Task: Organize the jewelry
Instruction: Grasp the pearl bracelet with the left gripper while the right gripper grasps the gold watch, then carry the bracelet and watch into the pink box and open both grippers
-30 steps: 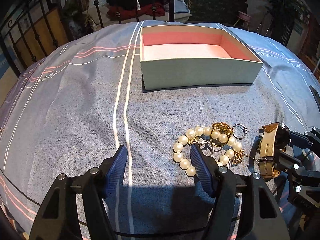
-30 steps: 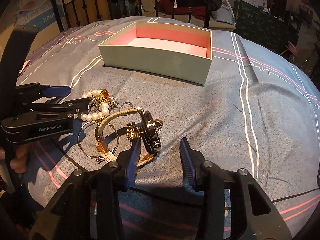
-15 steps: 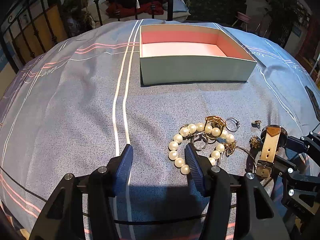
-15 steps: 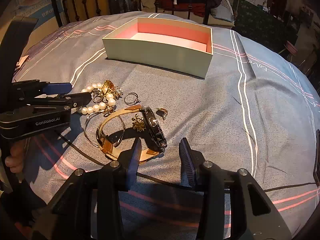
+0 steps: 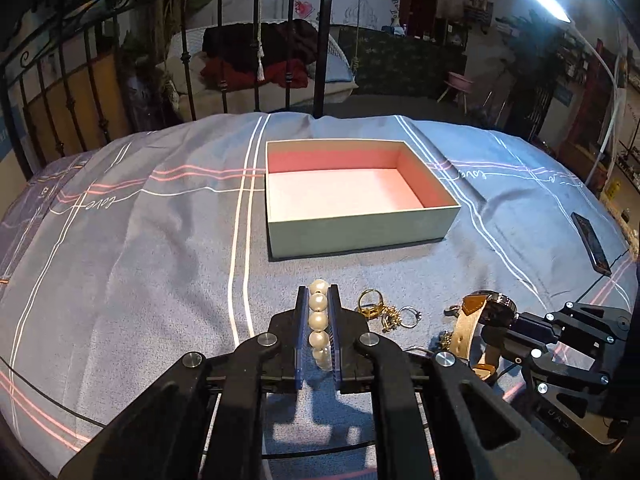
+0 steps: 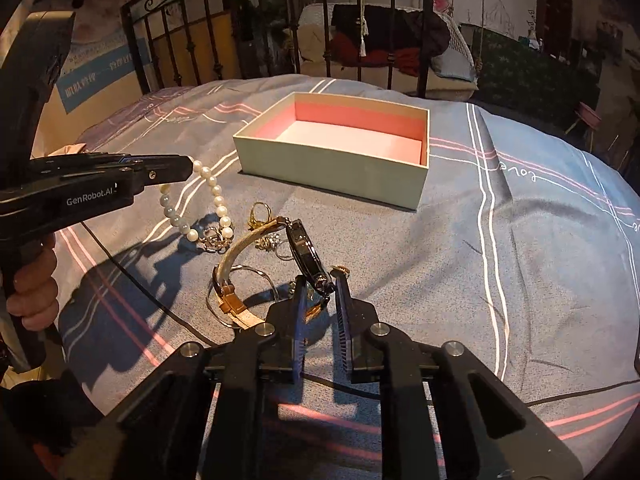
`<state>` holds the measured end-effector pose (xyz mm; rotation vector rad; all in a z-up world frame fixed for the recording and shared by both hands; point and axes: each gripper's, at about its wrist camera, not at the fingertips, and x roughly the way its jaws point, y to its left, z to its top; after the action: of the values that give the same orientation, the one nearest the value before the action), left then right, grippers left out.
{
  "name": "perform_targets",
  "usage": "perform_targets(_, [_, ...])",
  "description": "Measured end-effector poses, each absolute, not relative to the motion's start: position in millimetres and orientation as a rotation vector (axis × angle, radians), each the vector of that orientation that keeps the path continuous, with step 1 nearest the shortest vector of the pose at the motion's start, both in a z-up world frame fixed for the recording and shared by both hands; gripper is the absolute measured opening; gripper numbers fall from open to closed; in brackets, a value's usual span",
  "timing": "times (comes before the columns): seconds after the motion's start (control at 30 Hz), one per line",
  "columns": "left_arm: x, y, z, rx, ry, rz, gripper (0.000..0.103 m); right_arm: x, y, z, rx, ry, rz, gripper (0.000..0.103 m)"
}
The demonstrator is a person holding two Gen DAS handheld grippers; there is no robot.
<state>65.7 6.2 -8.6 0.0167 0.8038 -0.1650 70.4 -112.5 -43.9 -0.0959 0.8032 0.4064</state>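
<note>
My left gripper (image 5: 318,290) is shut on a pearl bracelet (image 5: 318,320). In the right wrist view the left gripper (image 6: 176,168) holds it above the bedspread, and the pearl bracelet (image 6: 218,200) hangs in a loop. My right gripper (image 6: 320,284) has its jaws closing on the black case of a watch (image 6: 306,252), which stands tilted up on edge with its tan strap (image 6: 240,248) curving left. The watch (image 5: 494,306) also shows at the right gripper's tips (image 5: 516,320). A gold ring (image 5: 370,304) and a silver ring (image 5: 408,316) lie loose. The open box (image 5: 360,228), pink inside, sits behind them.
The box (image 6: 332,168) rests on a grey-blue striped bedspread (image 5: 140,260). A thin wire bangle (image 6: 256,276) lies under the watch strap. A dark phone (image 5: 591,242) lies at the right edge. A black iron bed frame (image 5: 320,40) rises behind. A person's hand (image 6: 32,296) holds the left gripper.
The left gripper has shut on the pearl bracelet and lifted it off the bed. The right jaws have narrowed around the watch, which now stands tilted upward. Both hands rose.
</note>
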Motion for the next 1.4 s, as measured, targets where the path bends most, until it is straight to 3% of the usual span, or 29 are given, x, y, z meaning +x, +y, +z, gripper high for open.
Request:
perform_targets(0.37, [71, -4, 23, 0.026, 0.738, -0.212, 0.009, 84, -120, -19, -0.063, 0.753, 0.42, 0.015])
perform_targets(0.73, [117, -18, 76, 0.047, 0.617, -0.263, 0.009, 154, -112, 40, -0.038, 0.657, 0.423, 0.015])
perform_targets(1.03, [190, -22, 37, -0.023, 0.757, -0.201, 0.009, 224, -111, 21, -0.003, 0.72, 0.352, 0.015])
perform_targets(1.4, [223, -17, 9, -0.056, 0.848, -0.194, 0.009, 264, -104, -30, 0.008, 0.837, 0.335, 0.015])
